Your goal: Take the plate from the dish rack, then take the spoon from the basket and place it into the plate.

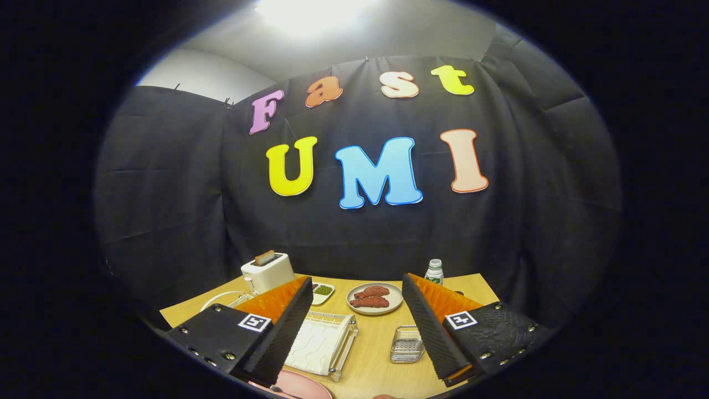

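Observation:
My gripper (356, 280) is open and raised above the wooden table (376, 366), with nothing held between its fingers. Below and between the fingers stands a white dish rack (321, 343) with a clear frame, and no plate is in it. To its right, close to the right finger, sits a small metal wire basket (407, 344). A pink plate (304, 386) lies on the table nearest to me, under the left finger and partly hidden by it. A small shiny piece (278, 390) lies on its rim; I cannot tell whether it is the spoon.
Beyond the fingers a beige plate with pieces of red meat (375, 297) sits mid-table. A small white dish of green bits (322, 290) lies beside it. A white toaster with toast (267, 271) stands at the back left, and a white bottle (434, 272) at the back right.

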`<control>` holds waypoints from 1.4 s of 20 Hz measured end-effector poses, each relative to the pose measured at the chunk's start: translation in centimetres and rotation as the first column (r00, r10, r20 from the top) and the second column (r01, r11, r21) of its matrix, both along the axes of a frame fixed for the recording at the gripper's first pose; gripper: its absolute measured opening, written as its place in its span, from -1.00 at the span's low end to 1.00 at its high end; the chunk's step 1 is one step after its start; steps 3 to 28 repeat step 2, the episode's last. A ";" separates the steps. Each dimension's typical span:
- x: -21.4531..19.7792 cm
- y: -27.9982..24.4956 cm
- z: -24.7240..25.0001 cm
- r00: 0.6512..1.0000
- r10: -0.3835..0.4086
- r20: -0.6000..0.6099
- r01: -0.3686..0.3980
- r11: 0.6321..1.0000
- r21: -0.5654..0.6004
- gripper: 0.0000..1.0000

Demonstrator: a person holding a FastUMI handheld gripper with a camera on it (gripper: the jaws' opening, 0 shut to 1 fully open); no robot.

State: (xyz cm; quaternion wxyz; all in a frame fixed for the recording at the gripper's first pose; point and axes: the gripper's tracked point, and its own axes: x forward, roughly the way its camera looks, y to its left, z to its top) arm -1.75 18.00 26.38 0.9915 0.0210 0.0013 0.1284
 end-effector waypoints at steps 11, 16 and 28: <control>0.3 -0.4 1.0 0.999 -0.015 0.029 0.016 1.000 -0.013 0.97; 0.3 -0.4 1.0 0.999 -0.015 0.029 0.016 1.000 -0.013 0.97; 0.3 -0.4 1.0 0.999 -0.015 0.029 0.016 1.000 -0.013 0.97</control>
